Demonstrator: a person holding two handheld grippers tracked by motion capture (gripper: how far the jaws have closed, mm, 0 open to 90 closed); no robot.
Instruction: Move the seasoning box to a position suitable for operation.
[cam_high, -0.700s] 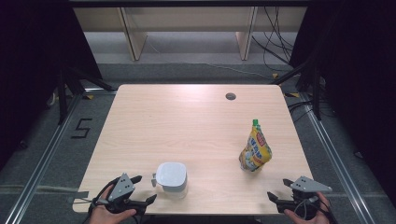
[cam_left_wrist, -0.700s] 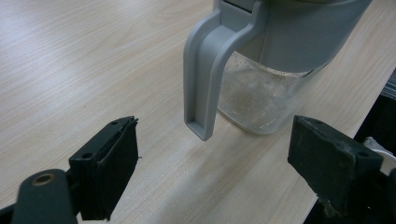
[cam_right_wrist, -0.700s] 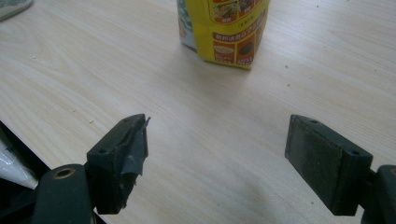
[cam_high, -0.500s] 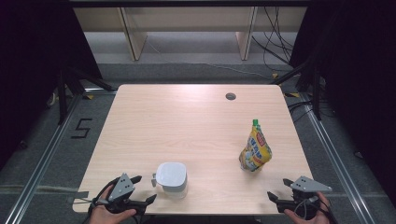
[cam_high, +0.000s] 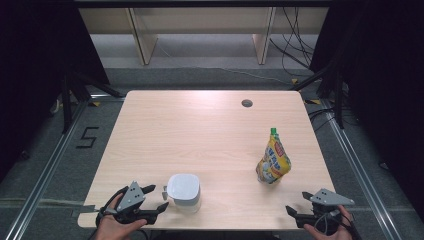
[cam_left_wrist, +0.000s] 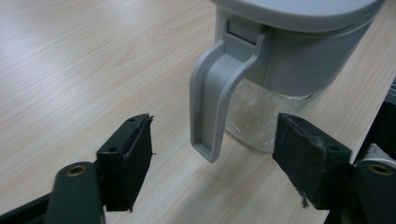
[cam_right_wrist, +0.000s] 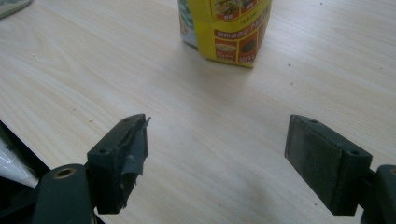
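Standing near the front edge of the table (cam_high: 150, 130), the grey-lidded jug (cam_high: 183, 191) was the landmark for everything else, and its handle (cam_left_wrist: 211, 93) pointed toward the person's left side, which looked like the reason the left gripper (cam_high: 155, 197) sat where it did. That gripper waited just beside the jug, jaws spread wide and empty; in the left gripper view the handle hung in line with the gap between them but farther off, touched by neither pad, so a short push forward would likely have put the handle inside the grip. The jug's lid was on and its clear lower body (cam_left_wrist: 254, 121) appeared empty, though the glass was too dim to be sure.

Well to the right of the jug and a little farther back stood a yellow spouted pouch (cam_high: 273, 162), upright on its base with its green cap up, probably set so for an easy pick by its sides. The right gripper (cam_high: 294, 213) rested farther right of the jug still, at the table's front edge, jaws equally wide with nothing between them, facing the pouch with bare tabletop between.
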